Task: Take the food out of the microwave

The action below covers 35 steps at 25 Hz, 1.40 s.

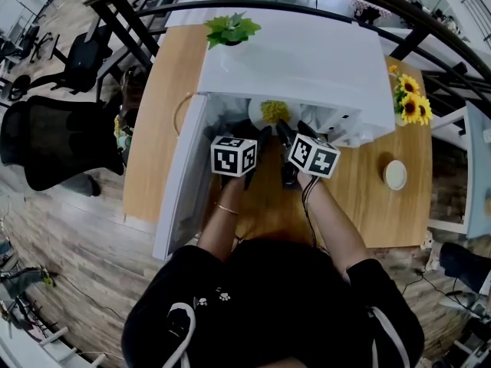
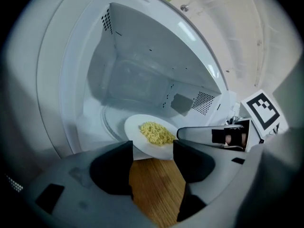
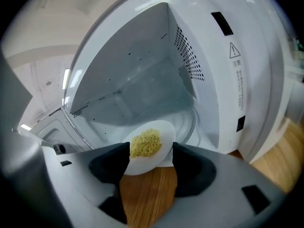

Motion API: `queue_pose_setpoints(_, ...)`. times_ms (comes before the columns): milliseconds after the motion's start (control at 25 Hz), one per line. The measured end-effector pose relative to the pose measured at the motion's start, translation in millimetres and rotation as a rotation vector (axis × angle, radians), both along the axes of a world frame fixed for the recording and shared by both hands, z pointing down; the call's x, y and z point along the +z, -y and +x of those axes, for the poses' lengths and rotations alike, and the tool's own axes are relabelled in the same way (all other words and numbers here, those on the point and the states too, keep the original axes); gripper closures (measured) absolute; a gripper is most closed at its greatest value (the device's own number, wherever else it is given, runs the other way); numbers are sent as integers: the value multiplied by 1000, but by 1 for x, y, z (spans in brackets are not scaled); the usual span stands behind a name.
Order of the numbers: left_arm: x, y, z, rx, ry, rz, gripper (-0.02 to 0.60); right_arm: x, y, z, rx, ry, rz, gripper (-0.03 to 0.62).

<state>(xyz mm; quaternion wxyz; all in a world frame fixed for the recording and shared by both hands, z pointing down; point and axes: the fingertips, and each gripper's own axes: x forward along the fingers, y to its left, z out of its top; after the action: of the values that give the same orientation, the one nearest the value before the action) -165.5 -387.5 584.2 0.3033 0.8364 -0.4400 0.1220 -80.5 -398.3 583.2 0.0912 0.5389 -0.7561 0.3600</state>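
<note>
A white microwave [image 1: 307, 60] stands on the wooden table with its door [image 1: 180, 182] swung open to the left. At the front of its cavity sits a small white plate [image 1: 274, 112] of yellow noodles [image 2: 156, 132]. The plate's near rim reaches over the microwave's front lip above the wood. My left gripper [image 2: 152, 148] is open, and the plate [image 2: 142, 144] lies just past its tips. My right gripper [image 3: 151, 151] is also open, jaws wide, with the plate [image 3: 142, 163] between its tips. In the left gripper view, one of the right gripper's fingers [image 2: 194, 133] lies against the plate's right rim.
A green plant [image 1: 232, 29] stands on top of the microwave. Sunflowers [image 1: 410, 102] and a small white round dish [image 1: 395, 175] are on the table to the right. A black office chair [image 1: 54, 140] is at the left, off the table.
</note>
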Motion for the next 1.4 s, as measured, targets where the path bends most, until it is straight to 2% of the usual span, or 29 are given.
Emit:
queue_pose_setpoints(280,1,-1,0,0,-18,-5,337,-1,-2,3,14,14,-4,315)
queue_pose_setpoints(480,-2,-4,-5,-38,-71,-14,337,3,-6,17,92,102,-33,348)
queue_pose_setpoints(560,-2,-9,-9,-67,-112,-27,338,7,-11,20,127,167,-59,359)
queue_pose_setpoints(680,0,-14,-9,-104,-213,-66,339,15,-18,22,183,299,-105,367)
queue_pose_setpoints(840,8,-16,-5,-139,-348,-125,339,23,-22,19,234,437,-148,406)
queue_pose_setpoints(960,9,-12,-3,-158,-410,-155,339,25,-20,15,255,518,-162,446)
queue_pose_setpoints(1160,11,-11,8,-159,-470,-192,345,24,-19,11,256,570,-167,495)
queue_pose_setpoints(1280,12,-10,10,-151,-480,-198,387,20,-17,7,249,587,-164,549)
queue_pose_setpoints(1400,13,-11,11,-162,-507,-214,447,19,-18,7,269,632,-179,557)
